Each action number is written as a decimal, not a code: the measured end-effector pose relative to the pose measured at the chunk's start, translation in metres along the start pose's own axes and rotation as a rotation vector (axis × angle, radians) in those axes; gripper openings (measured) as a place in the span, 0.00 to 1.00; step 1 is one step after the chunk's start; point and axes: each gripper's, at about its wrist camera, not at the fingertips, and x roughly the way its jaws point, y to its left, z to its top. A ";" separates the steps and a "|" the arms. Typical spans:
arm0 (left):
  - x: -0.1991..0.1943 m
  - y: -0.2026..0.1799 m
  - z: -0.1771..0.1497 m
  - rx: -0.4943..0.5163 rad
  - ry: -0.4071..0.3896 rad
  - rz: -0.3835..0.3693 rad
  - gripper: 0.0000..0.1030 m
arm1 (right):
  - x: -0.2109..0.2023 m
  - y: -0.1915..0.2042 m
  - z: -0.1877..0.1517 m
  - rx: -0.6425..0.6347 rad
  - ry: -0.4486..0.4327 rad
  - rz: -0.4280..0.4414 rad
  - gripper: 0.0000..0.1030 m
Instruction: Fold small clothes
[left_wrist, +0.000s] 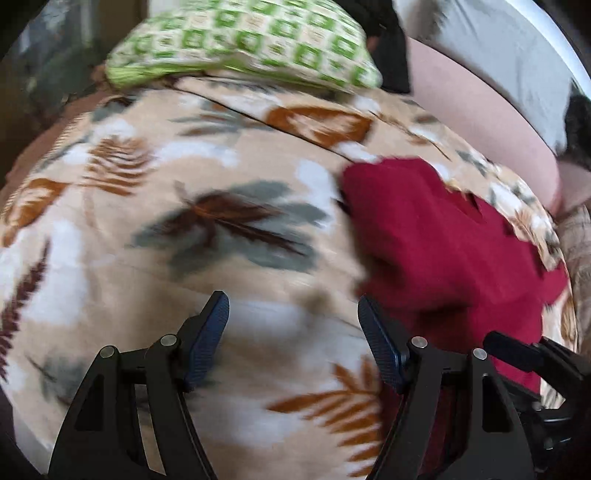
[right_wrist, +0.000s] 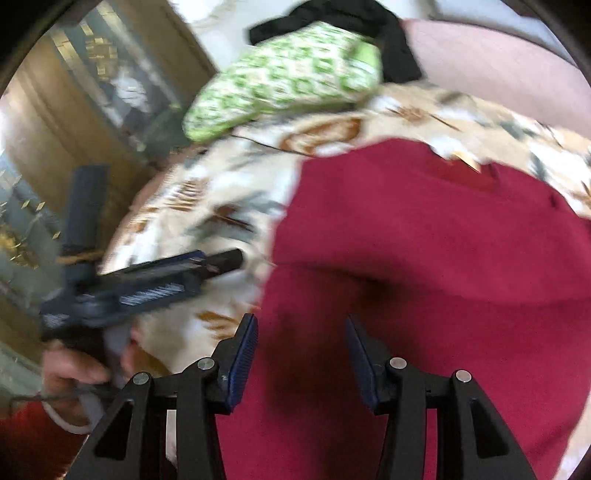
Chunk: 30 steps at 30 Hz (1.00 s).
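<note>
A dark red garment (right_wrist: 424, 258) lies spread on a leaf-print blanket (left_wrist: 184, 221); in the left wrist view the red garment (left_wrist: 443, 251) sits to the right. My right gripper (right_wrist: 301, 319) hovers over the garment's left part, jaws apart, pads pressing on nothing. My left gripper (left_wrist: 291, 299) stands wide open above bare blanket just left of the garment's edge, with nothing between its fingers. In the right wrist view the left gripper (right_wrist: 225, 260) shows side-on at the left, held by a hand (right_wrist: 74, 369). Both views are motion-blurred.
A green-and-white checked pillow (left_wrist: 240, 40) lies at the blanket's far end, with a black cloth (right_wrist: 332, 18) behind it. A pale pink surface (left_wrist: 480, 129) borders the blanket at the right. Wooden furniture (right_wrist: 55, 129) stands beyond the bed's left side.
</note>
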 end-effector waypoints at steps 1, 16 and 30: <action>-0.004 0.010 0.004 -0.023 -0.010 0.013 0.71 | 0.009 0.007 0.005 -0.016 0.004 -0.023 0.45; -0.044 0.070 0.025 -0.132 -0.131 0.027 0.71 | 0.093 0.020 0.054 0.146 -0.011 0.052 0.07; -0.032 -0.015 0.028 -0.006 -0.110 -0.066 0.71 | 0.003 -0.044 0.021 0.130 -0.053 -0.060 0.46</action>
